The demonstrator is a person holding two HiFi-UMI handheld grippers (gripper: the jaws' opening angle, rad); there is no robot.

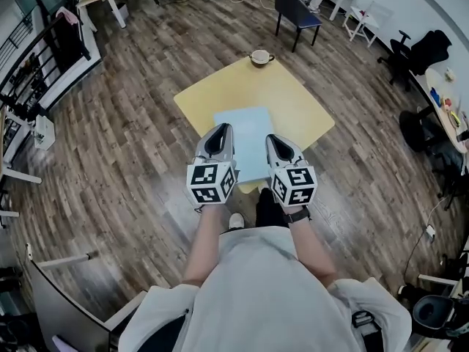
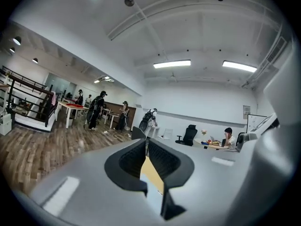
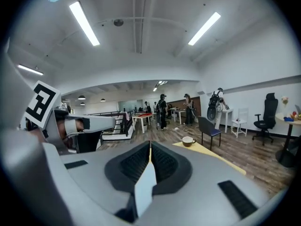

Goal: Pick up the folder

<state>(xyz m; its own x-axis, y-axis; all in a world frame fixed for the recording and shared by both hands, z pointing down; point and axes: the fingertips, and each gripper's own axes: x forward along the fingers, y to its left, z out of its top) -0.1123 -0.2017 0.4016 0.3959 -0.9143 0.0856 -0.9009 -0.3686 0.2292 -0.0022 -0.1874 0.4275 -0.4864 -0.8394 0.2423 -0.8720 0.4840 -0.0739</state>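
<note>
Folder (image 1: 245, 132), pale blue, thin, rectangular, is lying flat on a yellow square table (image 1: 297, 97); left gripper (image 1: 220, 129) and right gripper (image 1: 272, 138) are hovering over it, clenched empty.

We see open floor (image 1: 124, 145) around the surface (image 1: 300, 108). Only a cup (image 1: 259, 57) occupies its far corner, chair (image 1: 295, 11) beyond.
</note>
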